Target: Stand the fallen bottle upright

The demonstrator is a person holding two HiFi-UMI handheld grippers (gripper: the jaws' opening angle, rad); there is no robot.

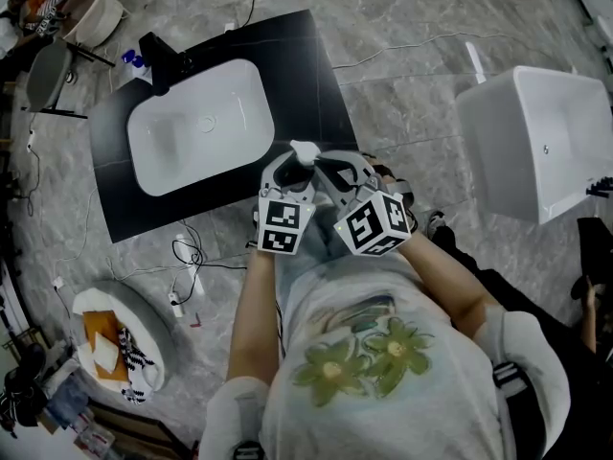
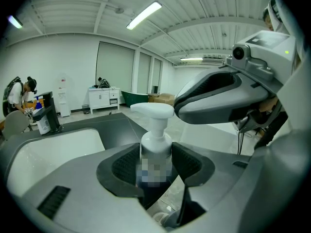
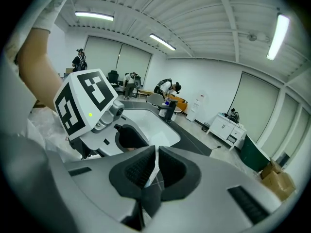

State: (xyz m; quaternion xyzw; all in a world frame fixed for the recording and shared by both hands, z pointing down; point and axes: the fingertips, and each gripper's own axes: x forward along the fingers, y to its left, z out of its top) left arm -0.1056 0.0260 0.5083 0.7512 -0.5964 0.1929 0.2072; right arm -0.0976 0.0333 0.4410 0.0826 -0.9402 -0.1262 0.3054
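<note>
A white pump bottle (image 2: pixel 156 142) stands upright between my left gripper's pads (image 2: pixel 124 166), which are shut on its body. In the head view its white pump head (image 1: pixel 305 150) pokes out above the left gripper (image 1: pixel 297 169), held in front of the person's chest at the near edge of a black counter (image 1: pixel 316 75). My right gripper (image 1: pixel 332 172) sits close on the bottle's right, and its grey shell (image 2: pixel 218 93) fills the upper right of the left gripper view. Its jaws (image 3: pixel 155 168) are shut with nothing between them. The bottle's lower part is hidden.
The counter holds a white sink basin (image 1: pixel 199 127) and a black faucet (image 1: pixel 163 60). A white tub (image 1: pixel 536 142) stands on the floor at the right. A round white bowl (image 1: pixel 115 343) with items and loose cables (image 1: pixel 192 257) lie at the lower left. People work far behind.
</note>
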